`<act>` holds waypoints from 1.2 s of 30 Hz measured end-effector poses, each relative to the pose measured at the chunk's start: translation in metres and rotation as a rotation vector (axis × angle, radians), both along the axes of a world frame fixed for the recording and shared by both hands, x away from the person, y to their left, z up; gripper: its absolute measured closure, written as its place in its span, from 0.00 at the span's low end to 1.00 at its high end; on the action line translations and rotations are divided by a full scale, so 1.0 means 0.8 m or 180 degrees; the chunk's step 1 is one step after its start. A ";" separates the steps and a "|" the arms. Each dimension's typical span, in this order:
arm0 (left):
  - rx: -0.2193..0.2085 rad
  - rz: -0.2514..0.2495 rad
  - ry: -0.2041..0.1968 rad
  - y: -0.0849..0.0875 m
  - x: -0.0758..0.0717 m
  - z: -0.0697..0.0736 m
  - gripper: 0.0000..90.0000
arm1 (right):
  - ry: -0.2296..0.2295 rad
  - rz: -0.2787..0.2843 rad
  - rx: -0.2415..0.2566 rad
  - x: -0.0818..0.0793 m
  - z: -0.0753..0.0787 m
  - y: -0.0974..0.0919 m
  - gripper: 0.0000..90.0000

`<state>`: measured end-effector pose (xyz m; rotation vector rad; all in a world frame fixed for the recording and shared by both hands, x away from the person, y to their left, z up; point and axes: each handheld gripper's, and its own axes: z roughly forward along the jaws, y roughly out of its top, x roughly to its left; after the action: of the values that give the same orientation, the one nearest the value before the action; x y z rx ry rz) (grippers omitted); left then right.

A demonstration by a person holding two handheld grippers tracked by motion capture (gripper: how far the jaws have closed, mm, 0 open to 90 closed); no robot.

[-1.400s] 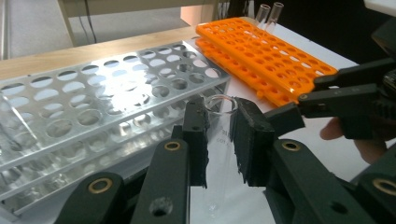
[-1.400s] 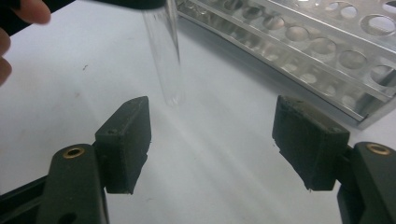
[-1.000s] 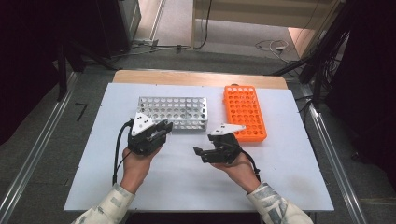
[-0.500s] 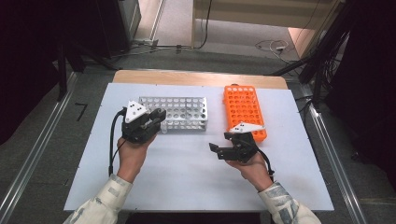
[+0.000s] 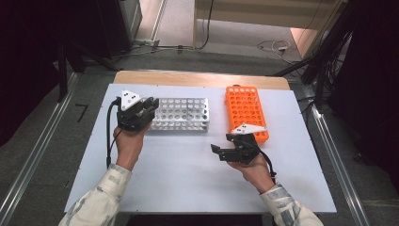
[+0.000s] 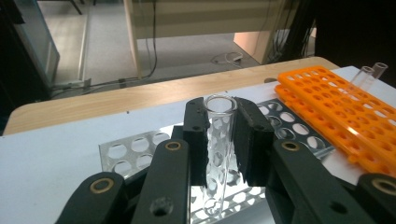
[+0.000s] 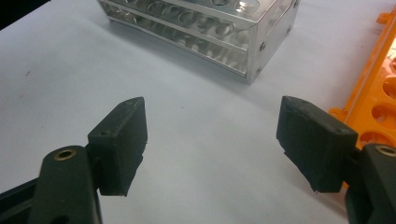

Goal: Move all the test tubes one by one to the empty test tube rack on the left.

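The left gripper (image 6: 219,135) pinches a clear glass test tube (image 6: 217,154) upright between its 2 pads, just above the left end of the metal rack (image 5: 181,114). The right gripper (image 7: 215,140) hangs with its jaws spread and bare over the white table (image 5: 179,174) (the orange rack (image 5: 245,113) lies just beside it).
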<state>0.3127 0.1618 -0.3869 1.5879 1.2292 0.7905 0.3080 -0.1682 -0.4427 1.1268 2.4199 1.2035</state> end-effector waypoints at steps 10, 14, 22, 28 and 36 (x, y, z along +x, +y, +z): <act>0.0038 0.0122 -0.0032 0.002 0.011 -0.007 0.84 | -0.0010 -0.0023 0.0004 0.000 -0.001 -0.002 0.26; 0.0040 0.0144 -0.0016 0.003 0.015 -0.011 0.84 | -0.0006 -0.0029 0.0003 -0.001 -0.001 -0.001 0.26; 0.0076 0.0183 0.0015 0.002 0.021 -0.019 0.84 | -0.0006 -0.0022 0.0008 -0.001 -0.001 -0.002 0.26; 0.0118 0.0189 0.0024 0.000 0.023 -0.026 0.84 | -0.0008 -0.0014 0.0018 -0.002 0.000 -0.002 0.26; 0.0151 0.0192 0.0029 -0.002 0.023 -0.036 0.84 | 0.0000 -0.0011 0.0011 -0.003 0.000 -0.001 0.26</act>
<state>0.3310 0.1605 -0.4156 1.6004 1.2783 0.8573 0.3055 -0.1693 -0.4427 1.1313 2.4158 1.2073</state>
